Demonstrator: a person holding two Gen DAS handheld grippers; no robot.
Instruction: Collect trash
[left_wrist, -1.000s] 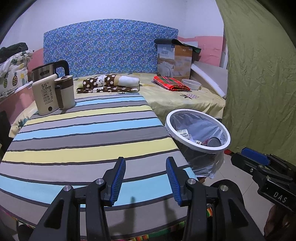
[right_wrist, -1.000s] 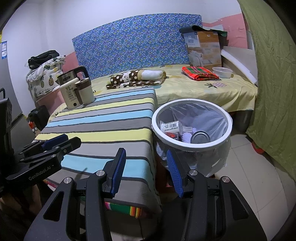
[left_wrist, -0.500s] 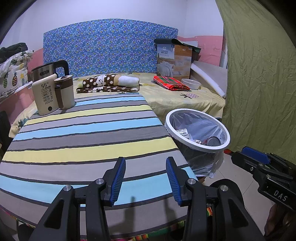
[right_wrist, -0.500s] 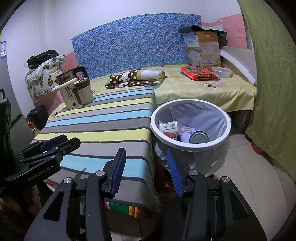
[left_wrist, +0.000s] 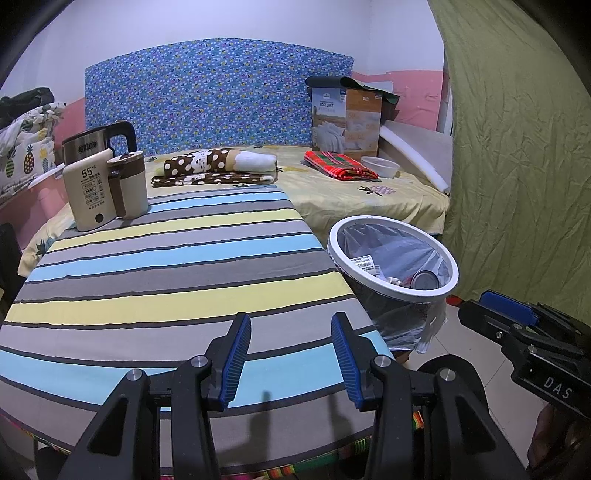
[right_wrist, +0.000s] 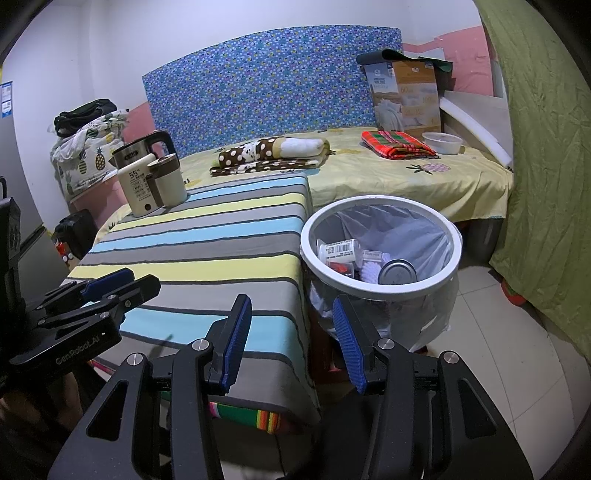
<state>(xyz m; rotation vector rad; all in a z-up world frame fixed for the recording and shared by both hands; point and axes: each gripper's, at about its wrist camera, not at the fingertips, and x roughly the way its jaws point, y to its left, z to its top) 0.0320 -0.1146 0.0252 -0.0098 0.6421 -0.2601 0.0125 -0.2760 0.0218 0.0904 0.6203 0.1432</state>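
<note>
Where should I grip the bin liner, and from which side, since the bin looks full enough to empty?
Grip the loose plastic of the liner hanging below the white rim, on the bin's near right side. It bunches outward there, giving the fingers a fold to pinch. Come in from the open floor with the right gripper; the table blocks the left side.

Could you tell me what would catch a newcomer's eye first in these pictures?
Probably the striped tablecloth filling the middle, bare except for a kettle and a beige warmer at its far left corner. Next, the white-rimmed trash bin beside the table's right edge, holding a can and a labelled cup.
</note>
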